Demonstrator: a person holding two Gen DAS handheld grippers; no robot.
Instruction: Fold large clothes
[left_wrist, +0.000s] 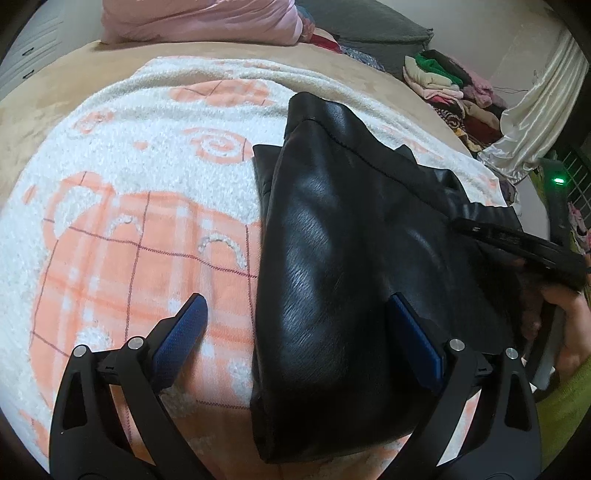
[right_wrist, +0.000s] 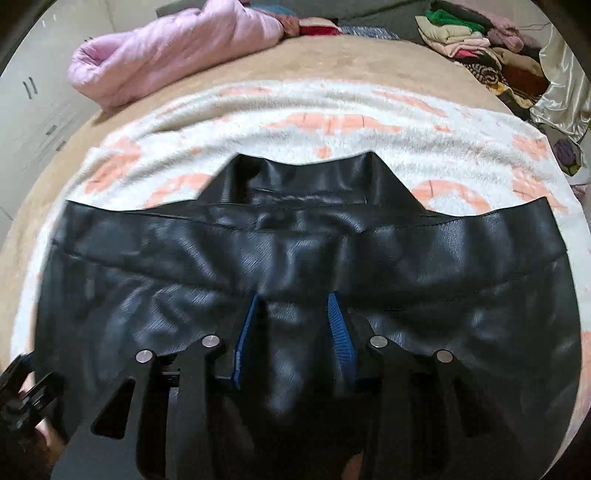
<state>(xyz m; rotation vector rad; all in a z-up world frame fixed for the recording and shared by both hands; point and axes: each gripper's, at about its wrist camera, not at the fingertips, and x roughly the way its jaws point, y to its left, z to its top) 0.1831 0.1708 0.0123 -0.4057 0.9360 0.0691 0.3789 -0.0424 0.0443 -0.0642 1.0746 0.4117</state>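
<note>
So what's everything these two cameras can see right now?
leather jacket: one, black, spread on the blanket, collar away from the camera
blanket: one, white with orange pattern, under the jacket
bed cover: one, tan, beneath the blanket
puffy jacket: one, pink, far left of the bed
clothes pile: one heap, mixed colours, far right
satin cloth: one, cream, right edge
left gripper: one, black with blue pads, jaws wide open over the jacket's edge
right gripper: one, black with blue pads, jaws partly closed over the jacket; grip unclear
hand: one, on the right gripper's handle
</note>
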